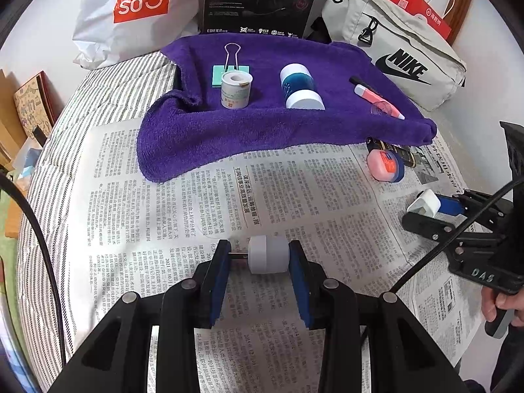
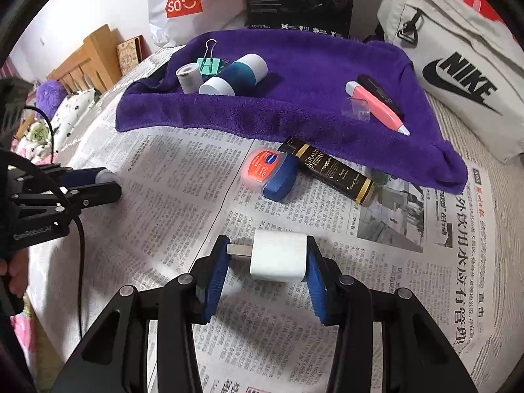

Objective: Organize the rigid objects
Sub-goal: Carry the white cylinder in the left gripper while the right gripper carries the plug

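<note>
My left gripper (image 1: pixel 260 257) is shut on a small round white plug adapter (image 1: pixel 268 254), its prongs against the left pad, just above the newspaper (image 1: pixel 163 196). My right gripper (image 2: pixel 267 258) is shut on a square white charger (image 2: pixel 278 255), prongs on the left pad and body on the right pad. Each gripper also shows in the other view: the right gripper (image 1: pixel 425 211) at the right, the left gripper (image 2: pixel 101 180) at the left. On the purple towel (image 1: pixel 262 134) lie a tape roll (image 1: pixel 235 90), a green binder clip (image 1: pixel 231 65), a blue-and-white bottle (image 1: pixel 299 86) and a pink pen (image 1: pixel 376 100).
A pink-lidded blue jar (image 2: pixel 268 172) and a black-and-gold box (image 2: pixel 330 170) lie on the newspaper by the towel's near edge. Behind the towel stand a Miniso bag (image 1: pixel 137 9), a black Edifier box (image 1: pixel 258 0) and a Nike bag (image 1: pixel 399 52). Striped bedding (image 1: pixel 108 91) lies underneath.
</note>
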Tool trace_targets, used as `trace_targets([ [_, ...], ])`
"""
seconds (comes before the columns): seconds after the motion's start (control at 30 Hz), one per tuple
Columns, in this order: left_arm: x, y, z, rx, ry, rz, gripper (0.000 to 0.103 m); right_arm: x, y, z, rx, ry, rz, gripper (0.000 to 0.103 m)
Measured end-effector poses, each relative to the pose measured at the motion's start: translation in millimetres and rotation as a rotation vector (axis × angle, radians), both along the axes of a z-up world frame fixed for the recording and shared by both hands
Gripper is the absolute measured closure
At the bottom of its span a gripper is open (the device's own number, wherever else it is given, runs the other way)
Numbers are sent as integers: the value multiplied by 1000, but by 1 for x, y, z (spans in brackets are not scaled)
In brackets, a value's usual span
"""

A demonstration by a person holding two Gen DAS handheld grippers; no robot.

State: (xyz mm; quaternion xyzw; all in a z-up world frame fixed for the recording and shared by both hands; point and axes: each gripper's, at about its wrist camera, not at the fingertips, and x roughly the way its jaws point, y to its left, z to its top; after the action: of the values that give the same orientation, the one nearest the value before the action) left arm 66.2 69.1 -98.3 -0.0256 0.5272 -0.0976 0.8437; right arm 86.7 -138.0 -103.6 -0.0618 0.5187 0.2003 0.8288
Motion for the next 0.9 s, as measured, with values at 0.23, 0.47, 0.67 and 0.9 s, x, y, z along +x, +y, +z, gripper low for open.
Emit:
trace_targets([
  [0.23,-1,0,5,-6,-1,5,69,2,-18,12,43,2,-6,59],
  [0.47,2,0,17,-15,-16,10,69,6,-30,24,82,-7,-5,59],
  [0.67,7,0,30,-24,-38,11,69,9,-31,34,111,-18,12,59],
  [0.9,21,-1,40,-6,-55,19,69,20,-34,44,139,-33,14,59],
])
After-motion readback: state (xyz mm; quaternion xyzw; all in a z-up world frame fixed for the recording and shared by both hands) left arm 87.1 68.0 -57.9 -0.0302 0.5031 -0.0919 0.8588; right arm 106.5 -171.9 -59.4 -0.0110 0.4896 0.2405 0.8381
